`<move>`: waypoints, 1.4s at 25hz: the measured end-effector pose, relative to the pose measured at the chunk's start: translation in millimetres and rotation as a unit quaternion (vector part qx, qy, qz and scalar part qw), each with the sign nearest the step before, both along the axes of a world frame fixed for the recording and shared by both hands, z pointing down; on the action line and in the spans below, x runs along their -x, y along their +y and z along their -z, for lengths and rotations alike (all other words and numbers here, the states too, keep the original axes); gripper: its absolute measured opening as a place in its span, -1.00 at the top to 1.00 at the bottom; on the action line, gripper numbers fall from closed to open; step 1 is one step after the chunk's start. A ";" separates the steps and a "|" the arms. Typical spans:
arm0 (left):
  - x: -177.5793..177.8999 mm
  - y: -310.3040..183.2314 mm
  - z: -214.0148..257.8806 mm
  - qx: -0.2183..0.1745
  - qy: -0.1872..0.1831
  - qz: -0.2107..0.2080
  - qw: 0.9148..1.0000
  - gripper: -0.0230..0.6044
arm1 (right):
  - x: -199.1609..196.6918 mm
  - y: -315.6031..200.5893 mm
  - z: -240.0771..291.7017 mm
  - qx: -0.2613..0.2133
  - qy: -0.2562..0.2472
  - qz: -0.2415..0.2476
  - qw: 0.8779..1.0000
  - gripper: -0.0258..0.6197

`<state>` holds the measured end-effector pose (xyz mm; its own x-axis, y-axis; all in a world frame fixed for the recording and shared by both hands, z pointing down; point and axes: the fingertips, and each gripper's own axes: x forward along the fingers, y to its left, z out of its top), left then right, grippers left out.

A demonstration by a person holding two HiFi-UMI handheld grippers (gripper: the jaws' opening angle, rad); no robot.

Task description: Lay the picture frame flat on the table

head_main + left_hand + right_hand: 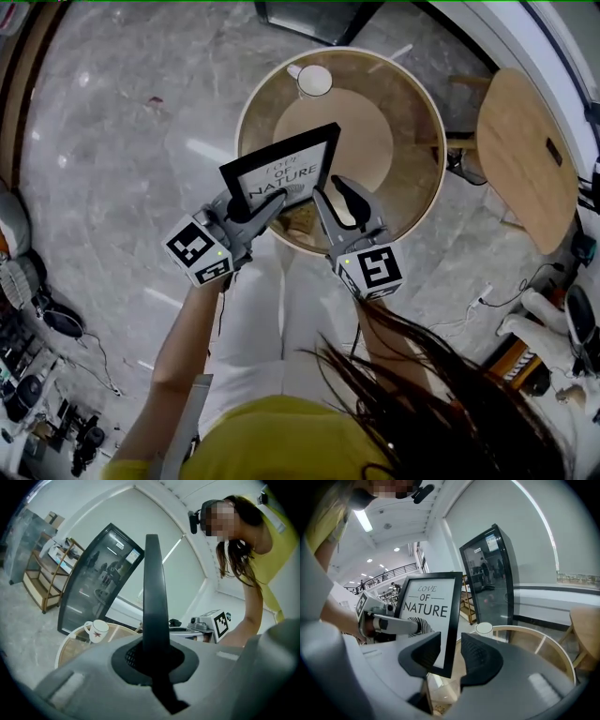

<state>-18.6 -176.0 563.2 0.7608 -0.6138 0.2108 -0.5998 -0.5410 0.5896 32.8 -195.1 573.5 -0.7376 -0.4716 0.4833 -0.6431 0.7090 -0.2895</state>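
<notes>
Left gripper is clamped on the left edge of the picture frame. Right gripper has its jaws apart, frame edge between them, pads not pressing. Frame stands tilted over the near side of the round table. Best way, I'd say: set the bottom edge down first, tip it back slowly, stay clear of the cup.

You have one picture frame, one mug and one round table. You hold two grippers: the left gripper and the right gripper. You also have one round wooden top and one glass-door cabinet.
</notes>
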 end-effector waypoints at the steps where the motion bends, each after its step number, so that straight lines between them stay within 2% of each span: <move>1: -2.3 0.9 -6.9 0.004 0.009 -0.008 1.000 0.88 | -1.7 1.6 -8.0 0.006 0.007 0.006 1.000 0.50; 7: -7.6 -1.8 -47.0 0.022 0.046 -0.049 0.998 0.88 | -8.3 -4.3 -51.7 0.011 0.006 0.019 1.000 0.42; 12: 0.1 4.4 -76.9 0.046 0.088 -0.100 0.990 0.88 | 14.4 4.3 -69.2 0.077 -0.053 0.052 0.994 0.43; 17: -2.2 8.5 -91.4 0.070 0.131 -0.135 0.980 0.88 | 12.7 11.1 -78.2 0.113 -0.103 0.075 0.985 0.55; 20: 1.2 8.1 -103.6 0.082 0.126 -0.137 0.979 0.87 | 12.4 12.0 -86.5 0.120 -0.107 0.079 0.984 0.62; 24: 5.2 5.7 -124.0 0.103 0.114 -0.115 0.981 0.77 | 8.0 14.4 -105.0 0.129 -0.090 0.066 0.985 0.67; 27: 11.0 2.3 -147.8 0.124 0.097 -0.073 0.985 0.44 | 6.2 18.8 -114.1 0.135 -0.089 0.050 0.986 0.69; 30: 17.5 2.0 -165.8 0.149 0.081 -0.032 0.985 0.24 | 10.9 19.8 -113.4 0.145 -0.109 0.038 0.983 0.71; 35: 36.5 12.3 -190.2 0.188 0.051 0.021 0.981 0.18 | 7.2 25.3 -131.4 0.162 -0.098 0.030 0.981 0.71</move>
